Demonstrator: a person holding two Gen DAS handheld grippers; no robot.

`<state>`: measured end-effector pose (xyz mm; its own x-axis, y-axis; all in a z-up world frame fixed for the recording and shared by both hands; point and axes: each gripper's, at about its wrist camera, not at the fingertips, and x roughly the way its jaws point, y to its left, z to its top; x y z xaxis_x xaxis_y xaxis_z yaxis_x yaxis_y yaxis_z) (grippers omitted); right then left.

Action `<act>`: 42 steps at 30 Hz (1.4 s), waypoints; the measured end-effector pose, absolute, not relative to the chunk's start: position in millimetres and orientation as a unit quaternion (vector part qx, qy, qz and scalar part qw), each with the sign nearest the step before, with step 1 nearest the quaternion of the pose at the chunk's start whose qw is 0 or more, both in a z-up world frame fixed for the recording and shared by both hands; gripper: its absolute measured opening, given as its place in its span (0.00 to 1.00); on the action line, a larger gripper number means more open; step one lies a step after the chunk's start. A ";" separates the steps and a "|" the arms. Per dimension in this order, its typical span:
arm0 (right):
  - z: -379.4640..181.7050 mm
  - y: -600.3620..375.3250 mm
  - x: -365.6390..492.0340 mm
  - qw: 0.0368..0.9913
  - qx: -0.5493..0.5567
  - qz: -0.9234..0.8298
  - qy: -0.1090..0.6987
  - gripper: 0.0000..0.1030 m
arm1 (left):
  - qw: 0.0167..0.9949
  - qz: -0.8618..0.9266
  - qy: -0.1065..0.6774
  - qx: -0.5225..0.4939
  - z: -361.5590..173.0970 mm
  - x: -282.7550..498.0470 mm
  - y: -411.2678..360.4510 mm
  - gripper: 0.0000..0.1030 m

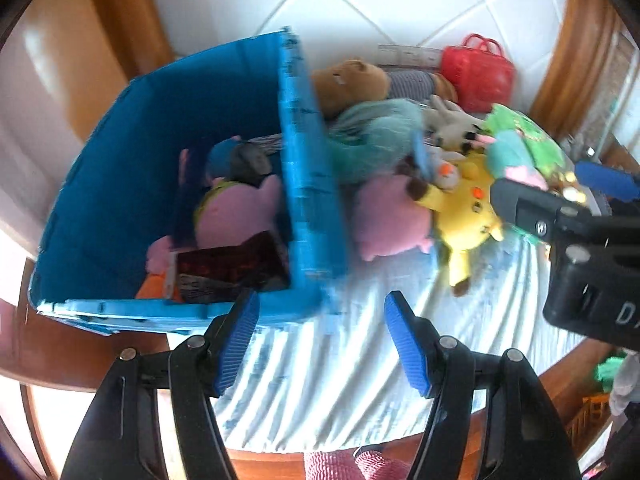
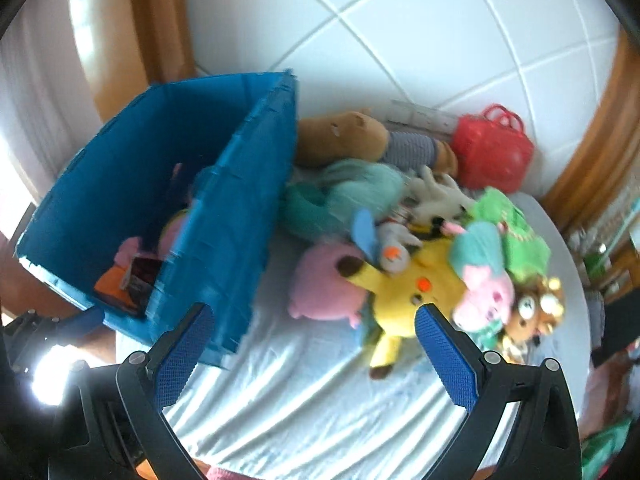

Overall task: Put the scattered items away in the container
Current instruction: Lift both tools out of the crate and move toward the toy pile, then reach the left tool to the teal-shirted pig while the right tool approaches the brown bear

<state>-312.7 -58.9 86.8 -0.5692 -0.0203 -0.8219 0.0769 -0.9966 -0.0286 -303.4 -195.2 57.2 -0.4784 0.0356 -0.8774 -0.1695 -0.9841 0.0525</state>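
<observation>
A blue plastic crate (image 1: 304, 184) (image 2: 224, 208) stands at the left of a bed with a pale striped sheet (image 1: 340, 380). Inside lie a pink plush (image 1: 236, 216), a dark box (image 1: 228, 268) and other items. Right of the crate is a heap of plush toys: a yellow one (image 1: 464, 216) (image 2: 404, 288), a pink round one (image 1: 388, 220) (image 2: 324, 284), a teal one (image 1: 372, 140), a brown bear (image 1: 352, 84) (image 2: 344, 136). My left gripper (image 1: 320, 312) hangs open and empty over the sheet by the crate's near corner. My right gripper (image 2: 312, 320) is open and empty too, near the yellow plush.
A red handbag (image 1: 480, 72) (image 2: 494, 152) sits at the back of the heap against the white padded headboard (image 2: 400, 32). Wooden bed frame curves around both sides. The right gripper's body (image 1: 580, 240) shows at the right of the left wrist view.
</observation>
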 end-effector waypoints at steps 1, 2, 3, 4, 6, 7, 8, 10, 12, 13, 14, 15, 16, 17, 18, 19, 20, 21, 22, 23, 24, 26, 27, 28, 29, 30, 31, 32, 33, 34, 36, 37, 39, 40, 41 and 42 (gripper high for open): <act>84.1 -48.3 -309.1 0.019 0.465 -0.885 0.026 0.99 | 0.064 0.857 0.067 -0.507 56.0 -302.5 -188.4 0.63; 81.5 -37.7 -305.6 0.011 0.467 -0.884 0.021 0.99 | 0.073 0.856 0.069 -0.507 54.6 -301.2 -179.1 0.63; 78.8 -27.1 -302.0 0.004 0.468 -0.883 0.017 0.99 | 0.082 0.855 0.072 -0.507 52.6 -300.0 -169.0 0.63; 76.8 -14.7 -298.4 -0.005 0.467 -0.884 0.011 0.99 | 0.088 0.855 0.075 -0.506 50.6 -298.3 -160.2 0.63; 74.9 4.1 -292.5 -0.018 0.464 -0.885 0.001 0.99 | 0.098 0.854 0.080 -0.506 46.2 -295.4 -143.5 0.63; 73.6 13.8 -289.2 -0.025 0.463 -0.886 -0.003 0.99 | 0.103 0.853 0.081 -0.505 43.3 -293.7 -135.3 0.63; 72.0 21.1 -288.0 -0.030 0.462 -0.886 -0.007 0.99 | 0.106 0.852 0.081 -0.507 39.9 -293.0 -128.5 0.63; 68.3 34.0 -284.1 -0.036 0.462 -0.886 -0.014 0.99 | 0.112 0.850 0.083 -0.509 33.1 -291.7 -114.8 0.63; 63.1 46.0 -280.0 -0.041 0.463 -0.885 -0.023 0.99 | 0.114 0.848 0.089 -0.510 26.3 -290.8 -103.1 0.63; 59.0 51.6 -278.9 -0.042 0.463 -0.885 -0.029 0.99 | 0.117 0.847 0.091 -0.510 22.6 -290.6 -97.5 0.63; 54.6 57.2 -277.9 -0.042 0.464 -0.884 -0.036 0.99 | 0.120 0.847 0.092 -0.510 19.3 -290.6 -91.9 0.63; 49.7 61.2 -277.7 -0.040 0.466 -0.883 -0.041 0.99 | 0.120 0.847 0.097 -0.509 15.3 -291.5 -86.4 0.63; 43.4 66.6 -277.9 -0.039 0.470 -0.881 -0.045 0.99 | 0.120 0.847 0.101 -0.508 11.5 -293.2 -82.4 0.63; 37.9 71.0 -279.0 -0.041 0.472 -0.879 -0.048 0.99 | 0.120 0.847 0.106 -0.507 7.7 -294.9 -78.4 0.63; 32.8 75.7 -280.2 -0.042 0.473 -0.878 -0.052 0.99 | 0.121 0.847 0.107 -0.507 3.8 -296.9 -74.5 0.63; 28.0 81.8 -281.5 -0.045 0.476 -0.877 -0.057 0.99 | 0.125 0.844 0.107 -0.510 -0.7 -300.7 -70.9 0.63; 23.2 88.2 -282.8 -0.048 0.478 -0.875 -0.062 0.99 | 0.130 0.841 0.107 -0.514 -5.2 -304.5 -67.3 0.63; 18.5 94.5 -284.1 -0.051 0.480 -0.873 -0.067 0.99 | 0.134 0.839 0.110 -0.515 -9.3 -308.1 -63.7 0.63; 13.7 100.9 -285.4 -0.055 0.483 -0.871 -0.072 0.99 | 0.138 0.837 0.114 -0.517 -13.3 -311.8 -60.1 0.63; 9.5 108.4 -286.7 -0.060 0.485 -0.869 -0.074 0.99 | 0.141 0.835 0.121 -0.518 -17.6 -316.1 -53.6 0.63; 5.9 116.2 -288.9 -0.065 0.487 -0.867 -0.076 0.99 | 0.144 0.833 0.125 -0.519 -20.6 -320.2 -48.2 0.63; 1.2 129.6 -293.5 -0.074 0.491 -0.864 -0.081 0.99 | 0.153 0.831 0.126 -0.519 -25.0 -329.1 -38.1 0.63; -0.6 137.4 -296.2 -0.079 0.492 -0.863 -0.085 0.99 | 0.158 0.830 0.127 -0.519 -26.7 -334.1 -31.8 0.63; -1.4 146.4 -299.3 -0.084 0.491 -0.862 -0.094 0.99 | 0.164 0.829 0.129 -0.518 -28.2 -339.6 -24.4 0.63; -2.1 155.5 -302.5 -0.088 0.489 -0.862 -0.104 0.99 | 0.167 0.829 0.133 -0.517 -28.8 -343.0 -19.0 0.63; -2.1 163.2 -305.6 -0.091 0.487 -0.861 -0.113 0.99 | 0.170 0.830 0.138 -0.514 -29.4 -348.2 -12.2 0.63; -2.0 170.6 -308.6 -0.095 0.485 -0.861 -0.122 0.99 | 0.172 0.830 0.141 -0.512 -29.7 -352.0 -7.0 0.63; -1.9 178.1 -311.7 -0.098 0.482 -0.861 -0.130 0.99 | 0.176 0.830 0.141 -0.509 -29.6 -357.5 -1.2 0.63; -1.6 183.9 -314.5 -0.101 0.480 -0.861 -0.135 0.99 | 0.181 0.831 0.142 -0.507 -29.5 -363.0 4.6 0.63; -1.4 189.6 -317.4 -0.103 0.478 -0.861 -0.140 0.99 | 0.184 0.831 0.141 -0.506 -29.6 -366.8 9.1 0.63; -0.6 200.2 -323.7 -0.109 0.475 -0.862 -0.143 0.99 | 0.193 0.832 0.140 -0.501 -29.3 -377.1 22.0 0.63; 0.3 205.3 -326.5 -0.114 0.472 -0.863 -0.142 0.99 | 0.196 0.832 0.142 -0.499 -29.3 -380.2 26.9 0.63; 1.3 212.3 -329.9 -0.122 0.469 -0.863 -0.142 0.99 | 0.201 0.833 0.141 -0.496 -30.5 -388.1 39.3 0.63; 0.6 215.1 -331.6 -0.124 0.469 -0.863 -0.138 0.99 | 0.204 0.833 0.140 -0.496 -31.2 -391.5 44.8 0.63; -0.3 217.7 -333.4 -0.125 0.470 -0.863 -0.134 0.99 | 0.206 0.832 0.140 -0.496 -32.3 -393.9 51.2 0.63; -1.1 220.3 -335.2 -0.126 0.471 -0.863 -0.130 0.99 | 0.208 0.831 0.140 -0.497 -33.3 -396.3 57.6 0.63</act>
